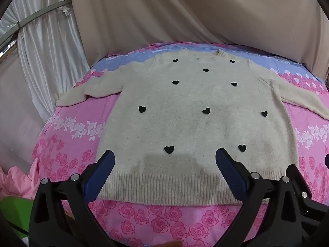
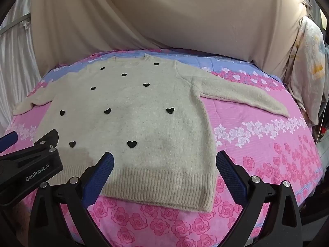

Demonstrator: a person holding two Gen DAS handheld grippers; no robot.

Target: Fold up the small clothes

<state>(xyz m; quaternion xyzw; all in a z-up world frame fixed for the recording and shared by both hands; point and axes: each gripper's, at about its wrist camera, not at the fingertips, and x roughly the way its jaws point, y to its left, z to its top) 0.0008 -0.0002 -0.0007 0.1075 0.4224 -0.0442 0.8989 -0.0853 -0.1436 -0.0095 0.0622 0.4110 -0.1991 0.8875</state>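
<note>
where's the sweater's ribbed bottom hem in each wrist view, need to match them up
Left wrist: the ribbed hem runs across the lower centre, between the open fingers of the left gripper.
Right wrist: the ribbed hem lies lower centre, slanting down to the right.
Shared landmark: the sweater's ribbed collar.

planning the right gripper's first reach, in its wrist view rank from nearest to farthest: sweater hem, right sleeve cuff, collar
From the right gripper:
1. Hem, directly between the open fingers, at the sweater's near edge.
2. Right sleeve cuff, out to the right on the bedsheet.
3. Collar, at the far edge, slightly left.
</note>
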